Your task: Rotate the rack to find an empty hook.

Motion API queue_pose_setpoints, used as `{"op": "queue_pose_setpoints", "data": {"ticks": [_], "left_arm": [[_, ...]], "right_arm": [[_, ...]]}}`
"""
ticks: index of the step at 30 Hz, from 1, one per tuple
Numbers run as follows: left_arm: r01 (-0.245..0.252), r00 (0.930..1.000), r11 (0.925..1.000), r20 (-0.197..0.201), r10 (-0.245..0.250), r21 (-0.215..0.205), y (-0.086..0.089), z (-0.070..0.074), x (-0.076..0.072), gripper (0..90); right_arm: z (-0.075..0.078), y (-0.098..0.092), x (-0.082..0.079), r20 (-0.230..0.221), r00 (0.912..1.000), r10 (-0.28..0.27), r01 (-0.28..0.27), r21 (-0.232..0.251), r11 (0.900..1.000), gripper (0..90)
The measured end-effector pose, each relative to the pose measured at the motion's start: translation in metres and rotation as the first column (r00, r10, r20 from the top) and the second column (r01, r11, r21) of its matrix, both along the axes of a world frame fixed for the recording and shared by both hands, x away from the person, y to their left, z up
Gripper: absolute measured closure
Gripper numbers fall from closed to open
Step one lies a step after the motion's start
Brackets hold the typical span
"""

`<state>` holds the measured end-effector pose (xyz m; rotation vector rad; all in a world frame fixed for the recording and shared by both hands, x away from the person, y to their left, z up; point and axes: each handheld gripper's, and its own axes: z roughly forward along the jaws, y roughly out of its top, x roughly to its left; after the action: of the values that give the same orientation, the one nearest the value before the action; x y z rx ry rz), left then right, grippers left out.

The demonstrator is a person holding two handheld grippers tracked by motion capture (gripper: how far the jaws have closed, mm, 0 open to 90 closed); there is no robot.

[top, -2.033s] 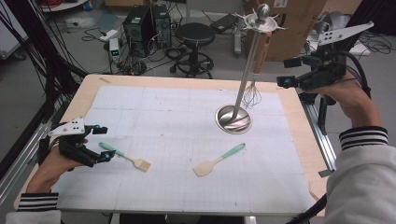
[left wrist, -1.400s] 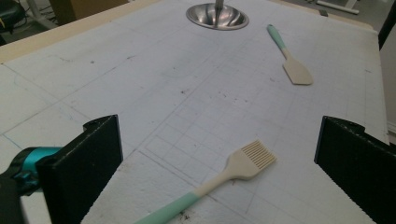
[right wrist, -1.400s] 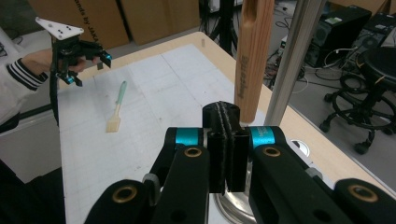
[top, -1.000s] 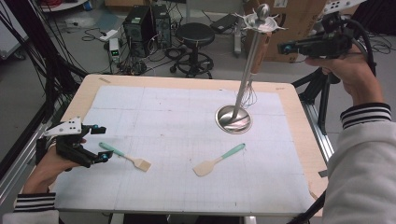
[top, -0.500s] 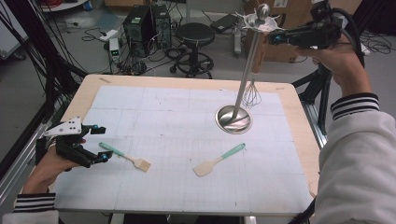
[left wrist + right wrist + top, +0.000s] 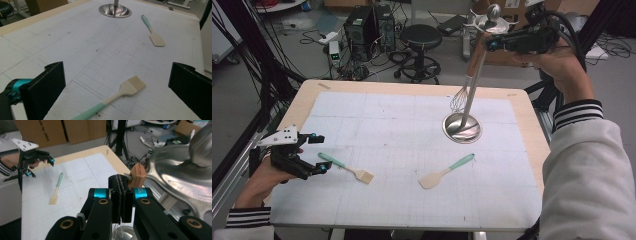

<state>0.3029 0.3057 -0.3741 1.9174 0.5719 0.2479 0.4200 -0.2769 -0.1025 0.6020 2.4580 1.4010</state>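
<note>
The closed, empty right gripper (image 6: 490,45) is held beside the hanging whisk (image 6: 467,82), whose wooden handle (image 6: 138,176) lies just beyond its tips.

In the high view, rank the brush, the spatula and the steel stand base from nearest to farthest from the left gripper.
1. brush: right beside the left gripper, near left.
2. spatula: mid-table, toward the near edge.
3. steel stand base: farther right, toward the far side.

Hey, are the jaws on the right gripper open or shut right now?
Shut. The right gripper's black jaws press flat together with nothing between them.
</note>
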Motion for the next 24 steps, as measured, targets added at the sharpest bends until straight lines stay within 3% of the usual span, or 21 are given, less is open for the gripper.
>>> {"op": "queue_pose_setpoints", "data": {"ticks": [12, 24], "left_arm": [[-0.003, 1.0000, 0.9999, -0.006, 0.003, 0.012, 0.000, -0.001, 0.001, 1.7], [-0.006, 0.9999, 0.9999, -0.008, 0.006, 0.015, 0.003, -0.001, 0.001, 1.7]], "right_arm": [[-0.009, -0.028, -0.011, -0.024, 0.9995, -0.021, 0.021, 0.006, 1.000, 89.0], [-0.008, -0.060, -0.015, -0.023, 0.9982, -0.056, 0.056, 0.013, 0.998, 89.0]]}}
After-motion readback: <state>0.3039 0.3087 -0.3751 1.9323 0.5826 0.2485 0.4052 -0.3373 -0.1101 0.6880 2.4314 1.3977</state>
